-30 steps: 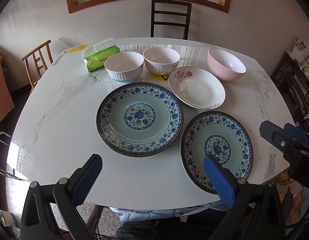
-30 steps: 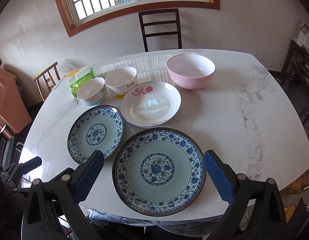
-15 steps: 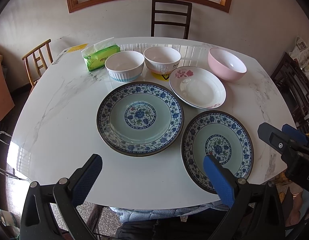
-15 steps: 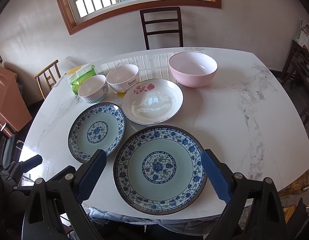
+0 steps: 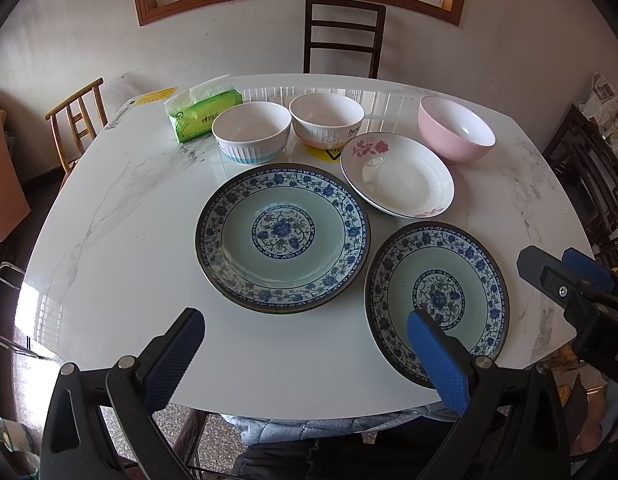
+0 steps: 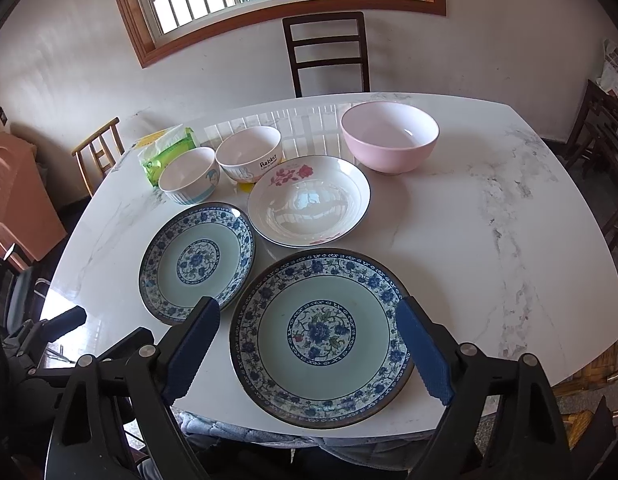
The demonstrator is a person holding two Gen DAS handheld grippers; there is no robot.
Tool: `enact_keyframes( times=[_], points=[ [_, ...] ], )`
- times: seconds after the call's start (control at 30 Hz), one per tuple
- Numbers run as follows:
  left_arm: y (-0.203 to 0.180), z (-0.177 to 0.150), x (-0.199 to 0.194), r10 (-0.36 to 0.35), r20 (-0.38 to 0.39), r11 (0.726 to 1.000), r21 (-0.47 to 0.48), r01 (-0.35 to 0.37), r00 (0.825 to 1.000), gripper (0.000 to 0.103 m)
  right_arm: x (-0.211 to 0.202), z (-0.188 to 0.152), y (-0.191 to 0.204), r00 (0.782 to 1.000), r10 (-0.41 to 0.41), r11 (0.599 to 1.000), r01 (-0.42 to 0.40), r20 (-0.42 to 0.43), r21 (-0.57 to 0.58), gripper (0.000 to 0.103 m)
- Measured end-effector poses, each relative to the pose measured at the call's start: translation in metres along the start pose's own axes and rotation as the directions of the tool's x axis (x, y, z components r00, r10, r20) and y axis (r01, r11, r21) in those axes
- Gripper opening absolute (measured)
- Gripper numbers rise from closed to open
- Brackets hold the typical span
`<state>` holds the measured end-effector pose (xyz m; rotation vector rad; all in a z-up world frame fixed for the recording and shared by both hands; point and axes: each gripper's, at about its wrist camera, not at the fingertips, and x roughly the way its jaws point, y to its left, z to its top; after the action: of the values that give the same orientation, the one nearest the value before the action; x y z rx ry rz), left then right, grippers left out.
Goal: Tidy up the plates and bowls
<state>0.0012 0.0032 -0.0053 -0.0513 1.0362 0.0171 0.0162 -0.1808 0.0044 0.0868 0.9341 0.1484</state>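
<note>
Hovering over the near table edge (image 6: 509, 240), right gripper (image 6: 309, 352) wide but closing, nearer blue-patterned plate (image 6: 321, 336) framed between its fingers, untouched. Left gripper (image 5: 305, 356) spread wide, empty, second blue-patterned plate (image 5: 283, 236) just beyond its fingertips. Farther ahead: rose plate (image 6: 309, 200), three bowls (image 6: 389, 140).

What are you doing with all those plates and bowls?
A person holds a gripper in each hand over the table, about to tidy the dishes. Nothing is picked up yet. The right gripper hangs over the near blue plate, its fingers closing a little but touching nothing. The left gripper is open and empty. The other blue plate, the flowered plate and three bowls sit untouched.
</note>
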Motion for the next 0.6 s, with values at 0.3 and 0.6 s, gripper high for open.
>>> enact_keyframes(
  times=[0.3, 0.6],
  points=[
    [0.0021, -0.0004, 0.0011, 0.004, -0.002, 1.0, -0.001, -0.004, 1.0, 0.103, 0.0, 0.0001, 0.0016, 1.0, 0.006, 1.0, -0.006, -0.001, -0.003, 0.085],
    [0.0017, -0.0002, 0.0022, 0.009, -0.007, 1.0, -0.002, -0.009, 1.0, 0.103, 0.0015, -0.0004, 0.0029, 1.0, 0.009, 1.0, -0.009, -0.005, -0.006, 0.084]
  ],
)
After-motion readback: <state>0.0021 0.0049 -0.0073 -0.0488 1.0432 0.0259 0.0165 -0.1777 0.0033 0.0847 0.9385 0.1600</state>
